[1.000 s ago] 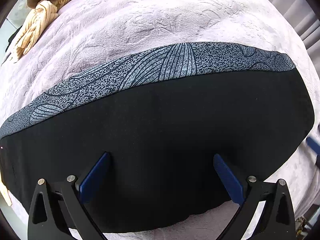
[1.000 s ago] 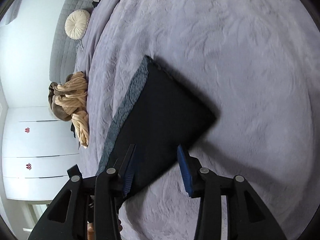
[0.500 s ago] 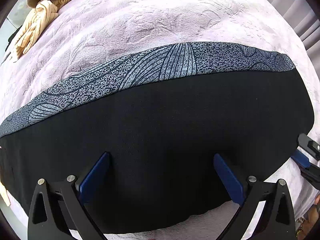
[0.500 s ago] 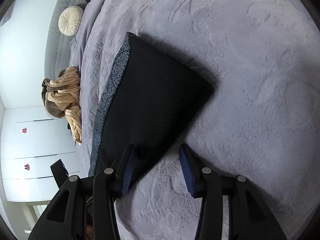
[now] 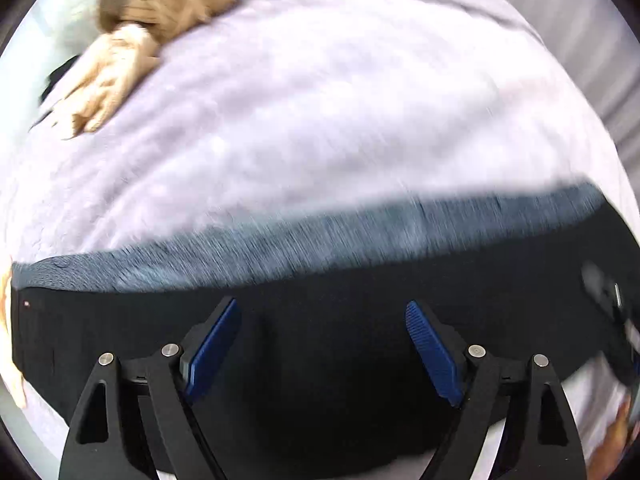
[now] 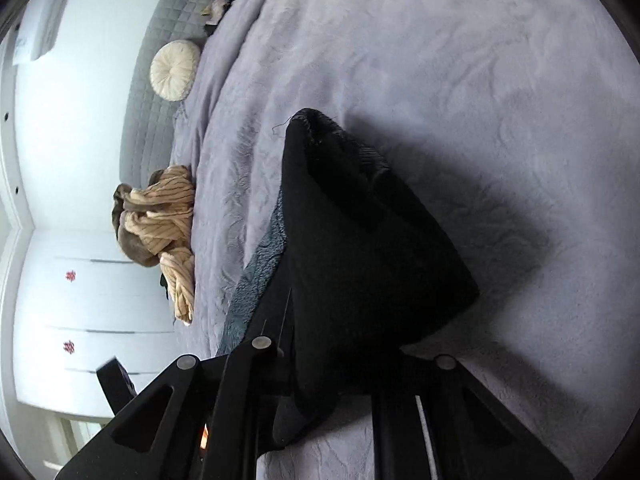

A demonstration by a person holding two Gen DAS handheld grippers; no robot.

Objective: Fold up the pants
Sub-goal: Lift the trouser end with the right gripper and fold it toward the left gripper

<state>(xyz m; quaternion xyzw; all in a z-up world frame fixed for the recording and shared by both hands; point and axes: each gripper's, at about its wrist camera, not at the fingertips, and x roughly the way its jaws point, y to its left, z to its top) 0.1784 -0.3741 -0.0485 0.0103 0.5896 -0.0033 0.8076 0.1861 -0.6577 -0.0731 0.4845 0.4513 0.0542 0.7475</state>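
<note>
Black pants [image 5: 120, 320] with a grey patterned band [image 5: 360, 236] lie on the lilac bedspread [image 5: 320, 100]. My left gripper [image 5: 322, 320] hovers just over the black cloth; its jaws are closing, still wide apart, and the blue pads [image 5: 212, 348] press on nothing. This view is motion-blurred. In the right wrist view my right gripper [image 6: 344, 364] is closing on a bunched corner of the pants [image 6: 360, 248], and the cloth fills the gap and hides the pads. That corner stands raised off the bed, with the patterned band [image 6: 260, 272] below it.
A crumpled tan striped garment [image 6: 160, 220] lies at the bed's left edge, also visible as the tan garment [image 5: 160, 12] far from the left gripper. A round cream cushion [image 6: 175, 70] leans on the grey quilted headboard [image 6: 152, 120]. White cupboard doors [image 6: 80, 300] stand beyond.
The right gripper's fingers closed around the pants' near corner and lifted it off the bed. The left gripper rose and tilted, its fingers narrowed, and the pants slid lower in its view.
</note>
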